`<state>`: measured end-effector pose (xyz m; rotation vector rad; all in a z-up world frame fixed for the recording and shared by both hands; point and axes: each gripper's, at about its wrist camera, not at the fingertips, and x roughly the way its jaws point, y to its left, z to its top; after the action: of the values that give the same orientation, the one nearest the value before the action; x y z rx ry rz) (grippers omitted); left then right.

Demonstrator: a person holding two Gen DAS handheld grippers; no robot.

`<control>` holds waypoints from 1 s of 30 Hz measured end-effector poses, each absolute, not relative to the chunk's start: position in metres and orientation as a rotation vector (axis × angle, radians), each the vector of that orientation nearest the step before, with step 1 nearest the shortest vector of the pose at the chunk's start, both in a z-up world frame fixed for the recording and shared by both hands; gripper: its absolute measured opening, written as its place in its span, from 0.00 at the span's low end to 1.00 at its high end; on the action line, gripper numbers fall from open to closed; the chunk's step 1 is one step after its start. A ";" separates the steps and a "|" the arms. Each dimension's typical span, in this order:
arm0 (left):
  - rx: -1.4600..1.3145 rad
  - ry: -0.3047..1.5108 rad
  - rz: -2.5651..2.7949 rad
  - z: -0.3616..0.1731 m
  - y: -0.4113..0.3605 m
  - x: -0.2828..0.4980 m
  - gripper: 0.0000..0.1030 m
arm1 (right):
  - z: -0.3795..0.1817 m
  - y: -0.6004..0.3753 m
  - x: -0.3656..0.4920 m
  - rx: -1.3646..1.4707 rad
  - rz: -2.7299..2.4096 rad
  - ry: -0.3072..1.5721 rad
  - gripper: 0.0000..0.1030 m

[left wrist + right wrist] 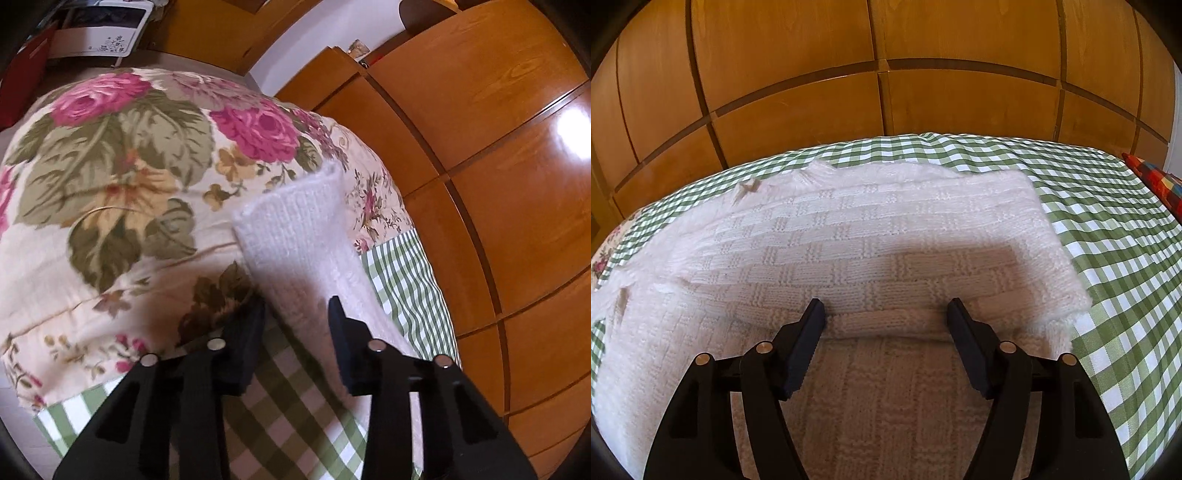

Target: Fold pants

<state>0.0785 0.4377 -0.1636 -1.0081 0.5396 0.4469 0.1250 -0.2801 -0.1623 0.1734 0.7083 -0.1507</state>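
Jaws on both grippers stood spread, pinching nothing. Right gripper (886, 314) hovered directly over the white knit pants (871, 240), fingertips at the folded edge running crosswise to the jaws; garment's long axis lay left-right in that view. Left gripper (295, 306) sat at one narrow end of the pants (295, 236), cloth extending straight ahead. Right appeared nearer the bulk. Pants lay on the bed (1126, 295), checked cover. Count: one pants, two grippers, one floral quilt (110, 177).

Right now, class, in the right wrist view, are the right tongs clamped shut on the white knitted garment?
No: the right tongs stand open, fingers wide apart above the white knitted garment.
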 end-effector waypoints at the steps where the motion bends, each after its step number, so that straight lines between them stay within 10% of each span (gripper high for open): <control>1: -1.002 0.544 0.445 -0.164 0.438 0.082 0.30 | -0.162 -0.280 0.125 0.173 -0.151 0.708 0.66; 5: -0.984 0.562 0.428 -0.161 0.434 0.093 0.06 | -0.162 -0.280 0.125 0.174 -0.149 0.708 0.66; 30: -0.543 0.533 -0.164 -0.029 0.136 0.204 0.06 | -0.160 -0.285 0.122 0.227 -0.145 0.685 0.66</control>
<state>0.2040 0.1358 -0.0294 -0.5426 0.5332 -0.1637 0.1217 -0.2850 -0.1598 0.2273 0.6849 -0.1454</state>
